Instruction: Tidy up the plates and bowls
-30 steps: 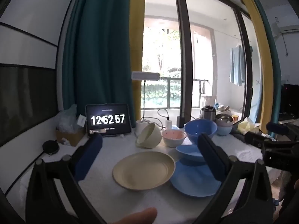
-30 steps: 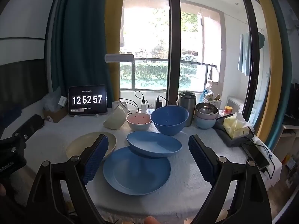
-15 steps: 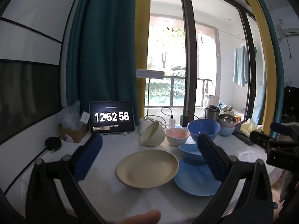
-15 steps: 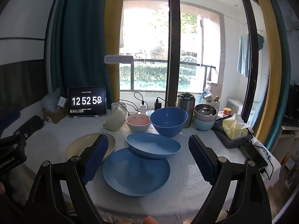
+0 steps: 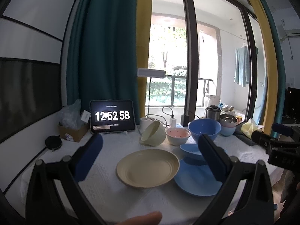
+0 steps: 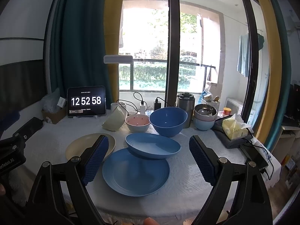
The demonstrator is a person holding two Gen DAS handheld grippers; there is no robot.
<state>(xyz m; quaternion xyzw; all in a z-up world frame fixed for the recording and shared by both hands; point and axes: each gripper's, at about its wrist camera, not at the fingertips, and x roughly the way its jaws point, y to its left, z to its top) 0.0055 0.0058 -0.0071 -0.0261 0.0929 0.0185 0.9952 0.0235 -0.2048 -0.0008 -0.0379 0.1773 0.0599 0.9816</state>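
Both grippers hover above the table [image 6: 187, 174] with fingers spread wide, gripping nothing. Between the left gripper's [image 5: 150, 150] fingers lies the cream plate [image 5: 147, 167]. Between the right gripper's [image 6: 149, 151] fingers sits the blue plate [image 6: 136, 172], a shallow blue dish [image 6: 152, 145] tilted on its far rim.

Two flat plates lie there: one cream plate [image 6: 75, 147], one blue plate [image 6: 135, 172]. One shallow blue dish [image 6: 152, 146]. Five bowls: cream bowl [image 6: 114, 121], pink bowl [image 6: 137, 123], large blue bowl [image 6: 168, 119], and two stacked bowls [image 6: 204, 117].
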